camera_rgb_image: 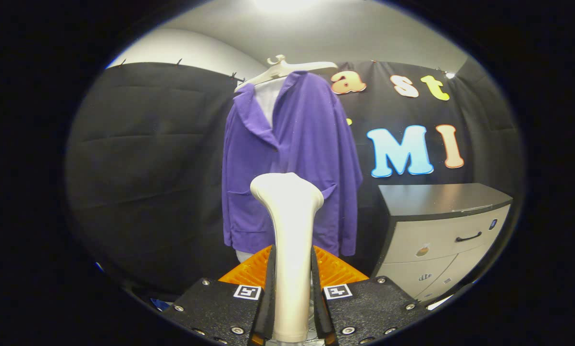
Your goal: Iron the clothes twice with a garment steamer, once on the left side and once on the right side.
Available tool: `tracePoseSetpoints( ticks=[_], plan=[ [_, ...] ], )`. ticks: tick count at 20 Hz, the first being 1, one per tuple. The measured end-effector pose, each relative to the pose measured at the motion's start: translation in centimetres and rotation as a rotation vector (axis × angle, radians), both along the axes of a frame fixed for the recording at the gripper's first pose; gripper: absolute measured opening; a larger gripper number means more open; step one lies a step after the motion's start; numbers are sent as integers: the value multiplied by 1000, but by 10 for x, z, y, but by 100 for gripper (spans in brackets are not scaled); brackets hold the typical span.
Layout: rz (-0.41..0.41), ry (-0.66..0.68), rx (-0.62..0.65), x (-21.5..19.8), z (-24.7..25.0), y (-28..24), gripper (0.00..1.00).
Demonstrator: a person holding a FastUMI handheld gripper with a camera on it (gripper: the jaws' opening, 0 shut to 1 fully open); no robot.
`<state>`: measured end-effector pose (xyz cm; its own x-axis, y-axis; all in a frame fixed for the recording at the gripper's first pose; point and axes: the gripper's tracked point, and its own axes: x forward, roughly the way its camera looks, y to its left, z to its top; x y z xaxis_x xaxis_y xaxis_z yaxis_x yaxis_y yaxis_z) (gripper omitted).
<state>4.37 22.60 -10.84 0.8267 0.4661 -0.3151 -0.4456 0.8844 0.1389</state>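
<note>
A purple jacket (297,158) hangs on a white hanger (281,67) over a white inner layer, in front of the black cloth wall. My gripper (292,274) is shut on the white garment steamer (290,226), both fingers pressing on its handle. The steamer stands upright between the fingers, its wide head level with the jacket's lower half, over the pocket area. The head sits a little short of the cloth, near the jacket's middle; whether it touches the fabric I cannot tell.
To the right of the jacket stands a cabinet (441,235) with a dark top and pale drawers with a black handle. The black cloth wall (143,168) runs behind and to the left of the jacket.
</note>
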Motion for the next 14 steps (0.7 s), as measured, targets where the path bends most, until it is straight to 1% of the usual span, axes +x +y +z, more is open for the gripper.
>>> tracePoseSetpoints(
  ticks=[5,8,14],
  plan=[
    [-96,-33,19,-12,30,-78,33],
    [-138,-45,37,-25,42,-115,33],
    [-210,-94,136,-56,74,-176,33]
  ],
)
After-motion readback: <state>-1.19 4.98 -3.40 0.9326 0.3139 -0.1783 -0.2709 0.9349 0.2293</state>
